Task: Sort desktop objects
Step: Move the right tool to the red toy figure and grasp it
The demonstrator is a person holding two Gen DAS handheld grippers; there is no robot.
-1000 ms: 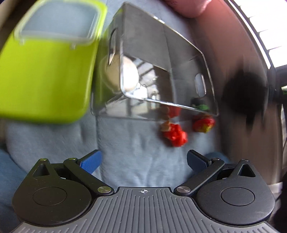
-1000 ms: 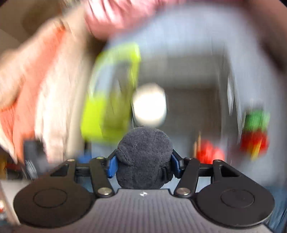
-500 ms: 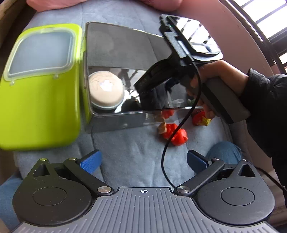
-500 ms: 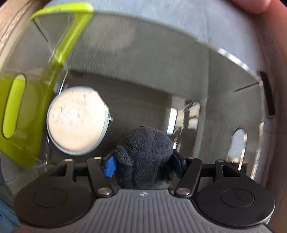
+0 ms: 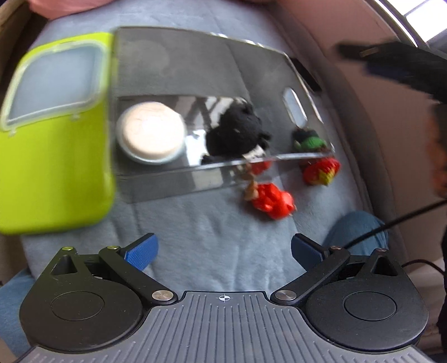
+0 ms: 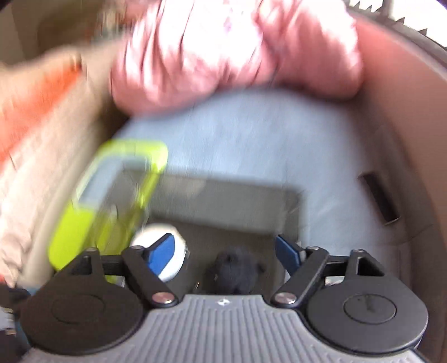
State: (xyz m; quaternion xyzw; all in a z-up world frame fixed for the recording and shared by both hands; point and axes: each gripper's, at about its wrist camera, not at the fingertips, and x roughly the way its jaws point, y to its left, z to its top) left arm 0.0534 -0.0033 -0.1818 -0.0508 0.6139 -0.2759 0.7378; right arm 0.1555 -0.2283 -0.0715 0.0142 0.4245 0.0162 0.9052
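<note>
Left wrist view: black plush toy [image 5: 236,134] sits inside the clear bin [image 5: 195,75], beside the round white tin [image 5: 151,131]; too lumpy to call a long axis. Left gripper [image 5: 222,250] is spread wide, holding nothing.

Right wrist view, pretty blurry: right gripper [image 6: 225,250] is wide open too, plush below it, not touching.

**A soft blue seat by a bright window**

Under me spreads a pale blue fleece blanket [image 5: 212,234], smooth and plush. A crumpled pink fabric cushion [image 6: 240,53] lies at its far end. A dusty-pink upholstered side [image 5: 360,117] curves along my right. Daylight glares from a window [image 5: 419,11] at the upper right.
</note>
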